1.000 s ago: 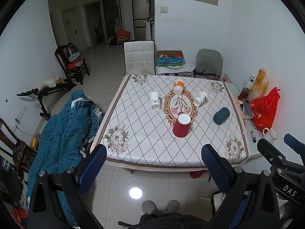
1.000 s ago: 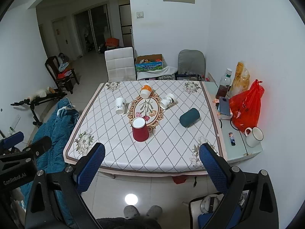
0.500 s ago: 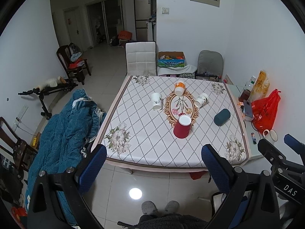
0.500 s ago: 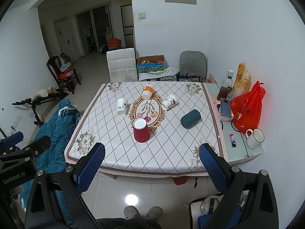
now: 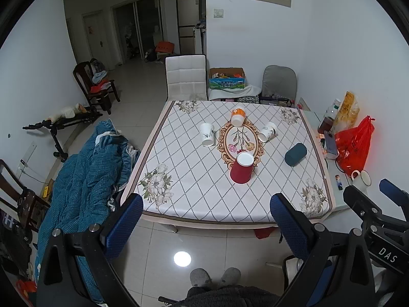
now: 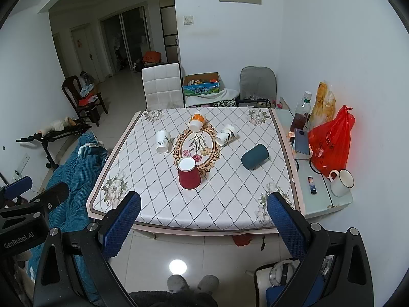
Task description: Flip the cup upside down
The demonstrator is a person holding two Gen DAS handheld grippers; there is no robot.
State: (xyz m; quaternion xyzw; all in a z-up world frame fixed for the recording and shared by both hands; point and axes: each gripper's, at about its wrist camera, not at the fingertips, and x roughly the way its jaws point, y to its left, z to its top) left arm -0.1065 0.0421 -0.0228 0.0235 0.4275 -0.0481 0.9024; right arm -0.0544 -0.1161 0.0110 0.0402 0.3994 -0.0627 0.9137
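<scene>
A red paper cup [image 5: 241, 168] stands upside down near the middle of the table [image 5: 194, 199]; it also shows in the right wrist view [image 6: 188, 173]. A white cup [image 5: 207, 134] stands at the left. An orange cup [image 5: 237, 117] and a white patterned cup [image 5: 267, 131] lie tipped at the back. A dark teal cup [image 5: 295, 154] lies on its side at the right. My left gripper [image 5: 204, 223] and right gripper [image 6: 203, 220] are open and empty, held off the table's near edge.
A side shelf [image 6: 322, 199] at the right holds a white mug [image 6: 341, 183], a red bag [image 6: 329, 143] and a bottle [image 6: 300, 115]. A blue blanket [image 5: 84, 176] lies at the table's left. Two chairs [image 5: 185, 76] stand behind the table.
Both grippers have drawn slightly back and up from the table. The cups have not moved.
</scene>
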